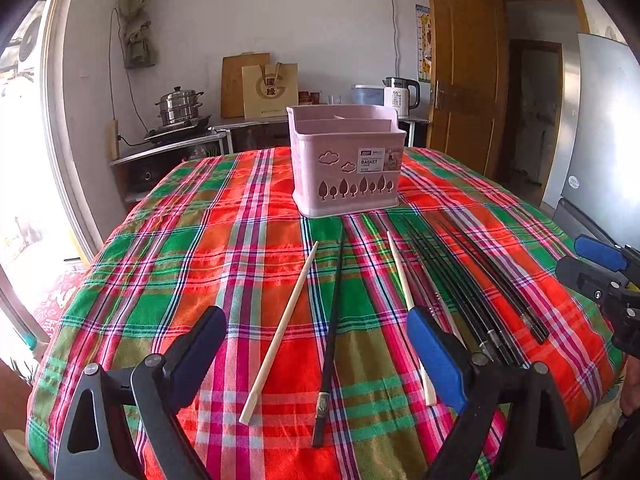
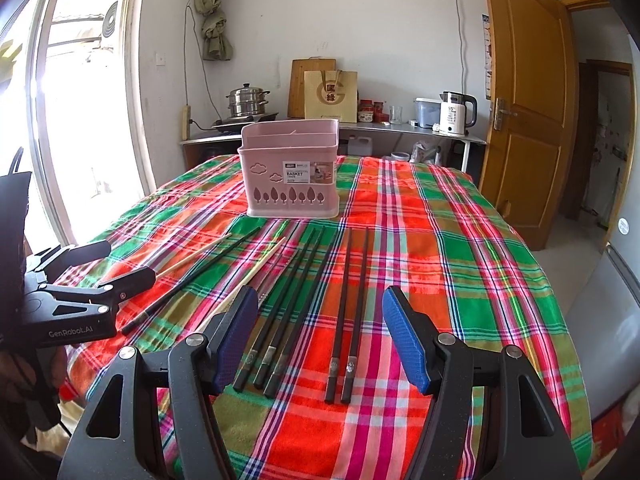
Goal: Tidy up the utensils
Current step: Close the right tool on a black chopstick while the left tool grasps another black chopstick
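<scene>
A pink utensil basket [image 1: 346,160] with compartments stands on the plaid tablecloth; it also shows in the right wrist view [image 2: 291,172]. Chopsticks lie in front of it. In the left wrist view a wooden chopstick [image 1: 280,332], a black chopstick [image 1: 330,344] and a second wooden chopstick [image 1: 408,308] lie between and by my open left gripper [image 1: 316,344], which holds nothing. A bundle of black chopsticks [image 1: 472,280] lies to the right. My open, empty right gripper [image 2: 320,332] hovers over a black pair [image 2: 350,312] and three more black chopsticks [image 2: 288,308].
The table [image 2: 500,280] is covered by a red, green and pink plaid cloth. Behind it a counter holds a steamer pot [image 2: 246,100], a paper bag [image 2: 330,96] and a kettle [image 2: 456,114]. A wooden door [image 2: 528,112] stands at right, a window at left.
</scene>
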{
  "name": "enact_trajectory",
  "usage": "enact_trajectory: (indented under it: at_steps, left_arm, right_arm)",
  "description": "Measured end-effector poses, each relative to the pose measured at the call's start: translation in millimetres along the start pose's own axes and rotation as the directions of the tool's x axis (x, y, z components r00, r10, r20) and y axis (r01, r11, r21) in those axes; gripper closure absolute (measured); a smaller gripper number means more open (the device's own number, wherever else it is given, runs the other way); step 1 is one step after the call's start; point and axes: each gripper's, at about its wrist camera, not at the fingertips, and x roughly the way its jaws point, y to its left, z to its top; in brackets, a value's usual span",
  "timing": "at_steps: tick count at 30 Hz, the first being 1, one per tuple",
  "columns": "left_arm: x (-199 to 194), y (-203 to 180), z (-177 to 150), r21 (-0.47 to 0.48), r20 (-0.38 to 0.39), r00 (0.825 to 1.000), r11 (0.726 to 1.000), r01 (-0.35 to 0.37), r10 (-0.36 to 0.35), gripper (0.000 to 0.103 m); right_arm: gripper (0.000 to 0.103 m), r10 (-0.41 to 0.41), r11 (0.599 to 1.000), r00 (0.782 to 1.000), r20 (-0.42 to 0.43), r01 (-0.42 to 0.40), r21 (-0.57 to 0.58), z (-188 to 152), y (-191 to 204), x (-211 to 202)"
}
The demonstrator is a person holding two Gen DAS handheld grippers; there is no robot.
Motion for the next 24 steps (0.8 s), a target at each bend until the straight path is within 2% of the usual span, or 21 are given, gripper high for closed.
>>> enact_trajectory:
  at_steps: [3,5,6,10,16,24]
  left_arm:
    - [24.9,4.3,11.5,-0.003,-0.081,0.993,0.996,0.085,-0.085,0.016]
    - [41.7,3.4,17.1,0.017,-0.125,0.988,0.995,0.096,-0.093,0.024]
    - [47.5,2.3,18.9,0.031,-0.137,0.987,0.995,0.093,-0.088,0.025]
    - [70.6,1.9,27.0,0.031,-0.195,0.974,0.991,0.127,-0.119,0.031]
    - [93.4,-2.1,33.7,0.031,-0.252,0.952,0.982,0.186,-0.173,0.052]
    - [113.6,-3.5,39.6,0.024,-0.294,0.935,0.976,0.216,-0.200,0.071]
  right_arm:
    - [0.038,0.010,1.000,0.999,-0.039,-0.010,0.001,6.4,-3.5,15.5]
    - [0.038,0.017,1.000,0.998,-0.063,-0.017,-0.006,10.2,-5.7,26.6]
    - [0.039,0.019,1.000,0.997,-0.076,-0.020,-0.010,12.4,-6.3,32.2]
    - [0.057,0.040,0.999,0.991,-0.130,-0.042,-0.006,20.9,-11.7,55.3]
    - [0.079,0.082,0.997,0.974,-0.212,-0.077,0.031,32.0,-18.6,91.2]
    - [0.089,0.126,0.991,0.948,-0.291,-0.107,0.080,38.5,-21.7,126.8]
